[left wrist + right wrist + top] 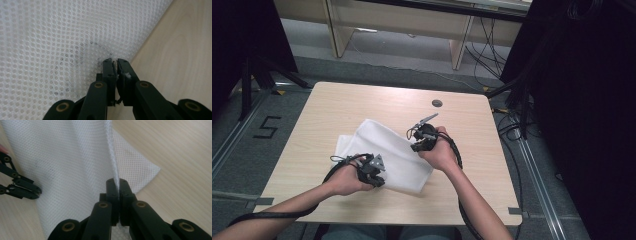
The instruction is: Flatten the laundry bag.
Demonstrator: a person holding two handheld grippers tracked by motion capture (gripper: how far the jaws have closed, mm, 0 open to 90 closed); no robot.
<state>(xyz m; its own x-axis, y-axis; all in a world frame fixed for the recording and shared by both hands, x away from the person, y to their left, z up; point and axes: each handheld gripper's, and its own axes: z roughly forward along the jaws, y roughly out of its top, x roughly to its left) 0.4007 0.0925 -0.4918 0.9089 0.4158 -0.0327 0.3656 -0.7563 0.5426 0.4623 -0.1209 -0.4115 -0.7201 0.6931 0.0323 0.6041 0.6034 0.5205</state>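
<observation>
Our left gripper (pixel 379 182) is clamped on the near edge of the white mesh cloth (pixel 387 150); our right gripper (pixel 414 146) pinches its right edge above the pale wooden table (pixel 337 105).

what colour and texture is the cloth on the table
White mesh cloth with a fine honeycomb of small holes, clearest in the left gripper view.

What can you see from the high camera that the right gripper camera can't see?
High view alone: the whole table, a small dark disc near its far edge, the floor, cables, and both forearms.

Right gripper view alone: the cloth's fine mesh weave, and a raised fold pinched between the right gripper jaws.

Both: the white mesh cloth, the wooden tabletop, and the left gripper at the cloth's edge.
</observation>
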